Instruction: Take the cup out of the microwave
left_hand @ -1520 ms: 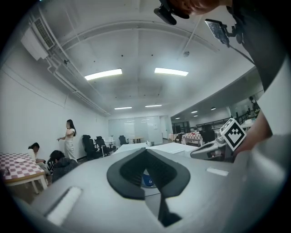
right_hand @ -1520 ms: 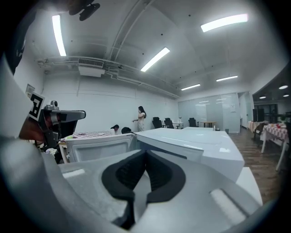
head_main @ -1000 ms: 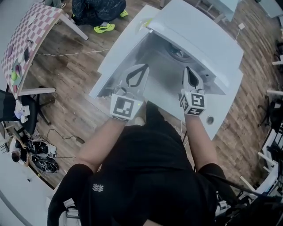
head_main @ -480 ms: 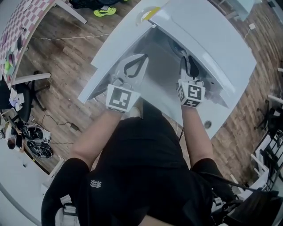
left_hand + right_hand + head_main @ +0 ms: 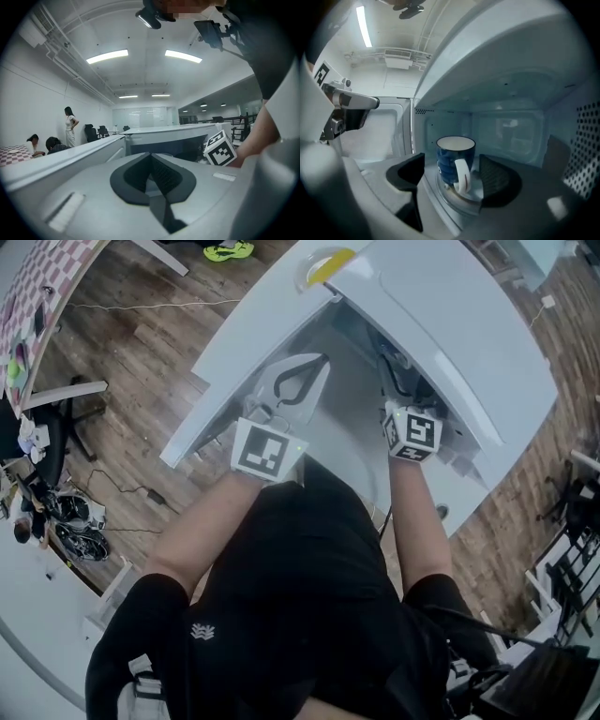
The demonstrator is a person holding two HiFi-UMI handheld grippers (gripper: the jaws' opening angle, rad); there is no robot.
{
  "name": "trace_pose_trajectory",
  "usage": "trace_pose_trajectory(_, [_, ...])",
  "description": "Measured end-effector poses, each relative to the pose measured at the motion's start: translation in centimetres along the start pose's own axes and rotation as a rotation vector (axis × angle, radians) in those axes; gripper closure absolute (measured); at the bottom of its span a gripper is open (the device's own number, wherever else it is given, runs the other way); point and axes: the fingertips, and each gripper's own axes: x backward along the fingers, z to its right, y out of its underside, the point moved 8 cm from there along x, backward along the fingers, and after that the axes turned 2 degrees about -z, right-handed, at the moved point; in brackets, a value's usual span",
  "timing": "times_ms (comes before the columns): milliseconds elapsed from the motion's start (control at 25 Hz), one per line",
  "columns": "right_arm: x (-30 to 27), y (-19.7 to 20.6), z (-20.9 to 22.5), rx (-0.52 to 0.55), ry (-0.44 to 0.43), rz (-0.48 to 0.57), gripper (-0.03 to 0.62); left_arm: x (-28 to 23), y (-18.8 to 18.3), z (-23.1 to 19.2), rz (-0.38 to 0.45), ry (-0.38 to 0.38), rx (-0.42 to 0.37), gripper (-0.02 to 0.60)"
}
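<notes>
Approach, judging by the layout: reaching in, not yet gripping. Nearest, right claw (image 5: 453,177) spread wide, having just been opening, pads (image 5: 410,172) pressing on nothing. Off to its left, left claw (image 5: 151,169) pinched closed on empty air, hovering near the open door (image 5: 225,362) and seemingly idle. Just ahead of the right claw, framed in the gap between its two pads though touching neither, blue cup (image 5: 449,157) standing upright on the glass turntable (image 5: 457,201), white handle (image 5: 461,177) turned back toward the claw. Beyond that, pale back wall of the microwave (image 5: 501,129); cup therefore fully inside, with nothing of the removal done. Next, probably: ease the right claw forward and level until the pads flank the cup's body, either clearing the handle or shifting slightly to one side of it, then close firmly before lifting a little off the turntable and drawing straight back out. Calls for care with the cavity roof close above the claw and the door frame to its left; impossible to tell whether any liquid sits inside.
</notes>
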Motion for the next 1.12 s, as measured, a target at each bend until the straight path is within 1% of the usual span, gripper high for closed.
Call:
trace_pose_trajectory(160, [-1.3,0.3,0.2,-0.007,-0.013,0.0,0.215,-0.5,0.5,0.7,-0.01,0.055,-0.022,0.579])
trace_pose_trajectory(240, [-1.9,0.3,0.4,-0.011,-0.012,0.003,0.195,-0.8,0.6,0.9,-0.004,0.062,-0.021,0.578])
trace_pose_trajectory(440, [-3.6,0.6,0.7,-0.016,-0.011,-0.003,0.175,-1.3,0.9,0.6,-0.004,0.086,-0.013,0.578])
trace_pose_trajectory(600, [-5.1,0.8,0.6,-0.004,-0.021,-0.011,0.155,-1.4,1.1,0.3,-0.014,0.083,-0.006,0.578])
trace_pose_trajectory(920, [-6.8,0.6,0.8,0.021,0.012,-0.01,0.154,-0.8,1.6,-0.5,-0.032,0.067,0.002,0.578])
trace_pose_trajectory(1120, [-7.5,0.4,0.7,0.035,0.025,-0.028,0.155,-0.7,1.7,-0.8,-0.043,0.065,0.001,0.578])
